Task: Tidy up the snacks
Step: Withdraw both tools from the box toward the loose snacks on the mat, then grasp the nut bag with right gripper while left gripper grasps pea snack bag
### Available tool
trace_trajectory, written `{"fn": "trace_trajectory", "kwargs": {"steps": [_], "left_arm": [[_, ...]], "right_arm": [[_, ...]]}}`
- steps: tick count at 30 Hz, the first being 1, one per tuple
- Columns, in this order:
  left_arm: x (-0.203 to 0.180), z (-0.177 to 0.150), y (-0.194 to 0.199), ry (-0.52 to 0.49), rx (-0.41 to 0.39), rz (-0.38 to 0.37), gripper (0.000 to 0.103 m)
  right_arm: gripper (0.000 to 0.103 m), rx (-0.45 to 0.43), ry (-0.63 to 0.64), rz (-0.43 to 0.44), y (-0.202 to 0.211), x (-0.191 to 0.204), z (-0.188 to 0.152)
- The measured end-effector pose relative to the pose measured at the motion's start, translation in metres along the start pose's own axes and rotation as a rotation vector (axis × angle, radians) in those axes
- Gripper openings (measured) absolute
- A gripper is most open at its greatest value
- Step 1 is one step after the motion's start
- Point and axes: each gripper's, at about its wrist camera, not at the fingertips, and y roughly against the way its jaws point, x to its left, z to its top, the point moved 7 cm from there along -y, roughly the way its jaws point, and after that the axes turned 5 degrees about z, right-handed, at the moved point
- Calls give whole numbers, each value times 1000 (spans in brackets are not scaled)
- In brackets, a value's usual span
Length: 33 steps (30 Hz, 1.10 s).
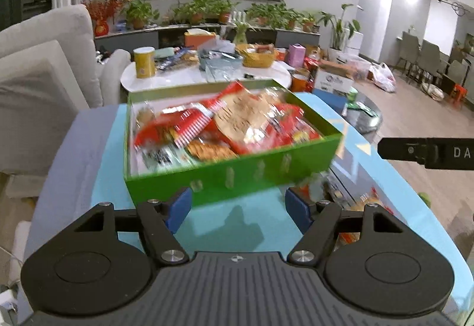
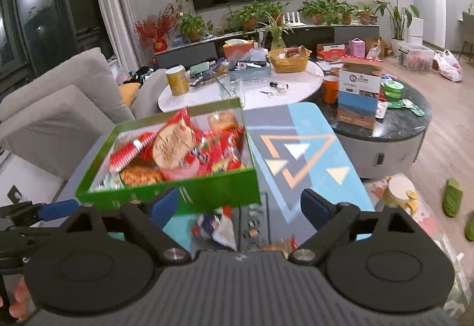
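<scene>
A green box (image 1: 231,178) packed with red and clear snack packets (image 1: 234,121) stands on a blue patterned tabletop (image 1: 246,225). My left gripper (image 1: 238,207) is open just in front of the box's near wall, with nothing between its blue pads. In the right wrist view the green box (image 2: 183,195) sits left of centre. My right gripper (image 2: 240,207) is open by the box's near right corner, its left finger (image 2: 164,207) close to the wall. Loose snack packets (image 2: 216,226) lie blurred on the tabletop (image 2: 299,154) beneath it. The left gripper's blue fingertip (image 2: 56,212) shows at the left edge.
A grey sofa (image 2: 59,109) stands left of the table. Behind are a round white table (image 2: 296,86) with a yellow can (image 2: 177,80) and a basket (image 2: 288,59), and a dark round table (image 2: 394,121) holding a cardboard box (image 2: 358,95). Green slippers (image 2: 451,201) lie on the floor.
</scene>
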Motion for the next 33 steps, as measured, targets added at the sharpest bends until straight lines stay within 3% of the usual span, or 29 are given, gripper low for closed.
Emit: {"fn": "trace_trajectory", "kwargs": {"steps": [8, 17, 28, 33], "left_arm": [[-41, -35, 20, -76, 40, -99, 67], [-98, -77, 43, -277, 59, -241, 69], [-106, -102, 53, -349, 100, -279, 69], [-116, -104, 43, -367, 105, -265, 70]], "right_arm": [[61, 36, 19, -14, 24, -6, -37], [61, 92, 72, -50, 57, -25, -78], [62, 219, 258, 41, 75, -11, -140], [62, 260, 213, 61, 70, -13, -160]]}}
